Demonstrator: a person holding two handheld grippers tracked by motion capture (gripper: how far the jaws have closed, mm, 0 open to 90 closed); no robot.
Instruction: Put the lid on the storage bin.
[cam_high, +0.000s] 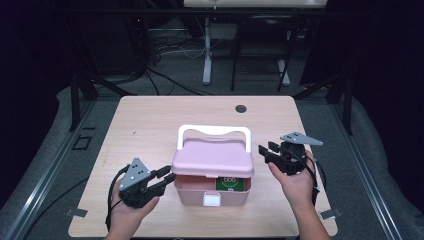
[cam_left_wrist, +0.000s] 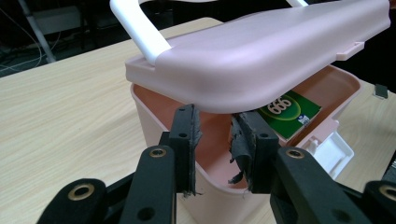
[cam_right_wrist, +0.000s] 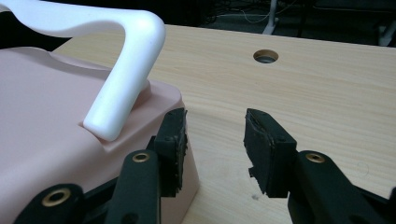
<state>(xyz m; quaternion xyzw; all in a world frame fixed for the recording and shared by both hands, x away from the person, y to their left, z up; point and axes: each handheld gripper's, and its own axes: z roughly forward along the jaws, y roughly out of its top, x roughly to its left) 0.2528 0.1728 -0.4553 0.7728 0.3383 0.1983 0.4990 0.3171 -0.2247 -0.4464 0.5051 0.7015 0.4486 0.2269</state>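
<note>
On the pale wood-grain desk (cam_high: 150, 125), a pink moulded-plastic box (cam_high: 212, 192) sits central, glossy lid (cam_high: 212, 159) ajar, white arched handle (cam_high: 214, 132) raised, green card packet (cam_high: 232, 183) inside. Left tool (cam_high: 167, 177) spread astride the box wall; right tool (cam_high: 265, 151) spread, empty, beside lid.

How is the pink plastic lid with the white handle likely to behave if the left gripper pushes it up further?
The pink plastic lid looks rigid, so it would probably lift as one piece rather than flex. Its smooth, rounded edge may slip off the left gripper. The pink plastic box holds a green packet; if little else is inside, it might shift or tip.
</note>
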